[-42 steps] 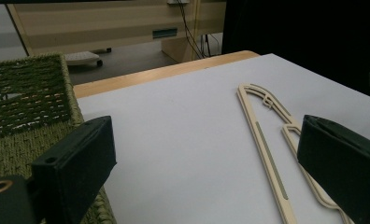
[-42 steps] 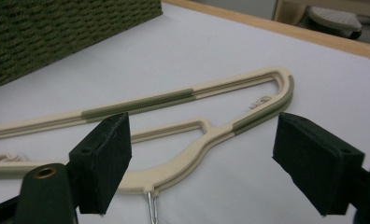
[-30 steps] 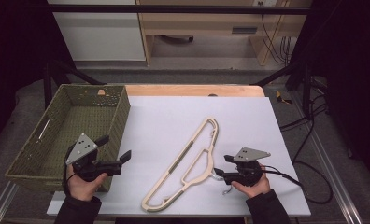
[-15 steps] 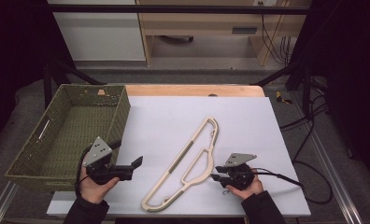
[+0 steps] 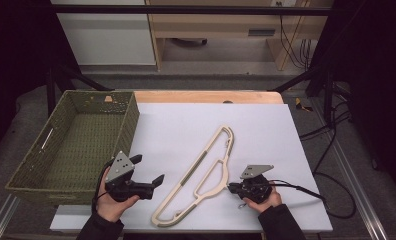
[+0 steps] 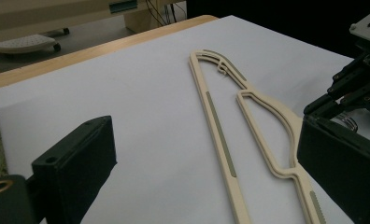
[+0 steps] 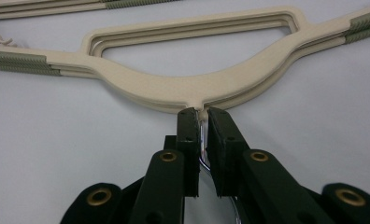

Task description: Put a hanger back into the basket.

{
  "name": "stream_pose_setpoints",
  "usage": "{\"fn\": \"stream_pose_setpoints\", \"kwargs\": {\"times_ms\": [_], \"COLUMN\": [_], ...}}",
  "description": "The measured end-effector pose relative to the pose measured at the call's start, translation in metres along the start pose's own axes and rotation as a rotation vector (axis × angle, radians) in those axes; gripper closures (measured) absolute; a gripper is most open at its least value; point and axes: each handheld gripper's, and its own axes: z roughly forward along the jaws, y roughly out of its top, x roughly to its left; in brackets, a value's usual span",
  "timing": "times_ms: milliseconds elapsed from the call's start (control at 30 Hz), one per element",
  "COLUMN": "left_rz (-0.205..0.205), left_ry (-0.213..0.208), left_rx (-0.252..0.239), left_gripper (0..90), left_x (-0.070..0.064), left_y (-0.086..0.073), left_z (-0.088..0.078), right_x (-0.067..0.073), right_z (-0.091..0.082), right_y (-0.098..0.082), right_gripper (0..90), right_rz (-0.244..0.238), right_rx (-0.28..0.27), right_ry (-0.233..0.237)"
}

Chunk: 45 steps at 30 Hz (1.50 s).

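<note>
Hanger (image 5: pixel 202 170) lies flat on the white table (image 5: pixel 186 125) before us; our right tongs (image 7: pixel 200 122), just closing, pinch its metal hook (image 7: pixel 202 156). Our left tongs (image 5: pixel 147 173) hover spread wide, empty, beside the green basket (image 5: pixel 46 170).

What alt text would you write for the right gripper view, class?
The right tongs are closed on the metal hook of a cream hanger, right at its neck. The hanger lies flat on a white table, its grey ribbed strips near the frame edges.
</note>
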Motion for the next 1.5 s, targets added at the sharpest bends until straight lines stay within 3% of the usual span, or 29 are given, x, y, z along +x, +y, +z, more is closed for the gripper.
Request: {"fn": "stream_pose_setpoints", "kwargs": {"times_ms": [567,967,1200,1333,1400,1500], "left_rz": [0.041,0.056,0.086,0.133,0.143,0.155], "left_ry": [-0.061,-0.099,-0.135,-0.159,-0.168,-0.182], "left_rx": [0.088,0.114,0.146,0.191,0.214,0.246], "left_gripper": [5.0,7.3,11.7,13.1,14.0,15.2], "left_x": [-0.026,-0.044,-0.061,-0.076,-0.08,-0.086], "left_y": [-0.009,-0.006,0.003,0.007,0.008,0.011], "left_z": [0.027,0.039,0.053,0.068,0.075,0.086], "right_x": [-0.002,-0.005,-0.003,0.0,0.0,-0.001], "right_z": [-0.001,-0.013,-0.019,-0.02,-0.021,-0.023], "right_y": [0.003,0.011,0.017,0.021,0.023,0.024], "right_gripper": [88.7,89.0,89.0,89.1,89.1,89.1], "right_rz": [0.001,0.008,-0.021,-0.027,-0.011,-0.028], "right_rx": [0.01,-0.012,-0.018,-0.007,-0.003,-0.004], "right_ry": [0.031,0.054,0.031,0.023,0.025,0.02]}}
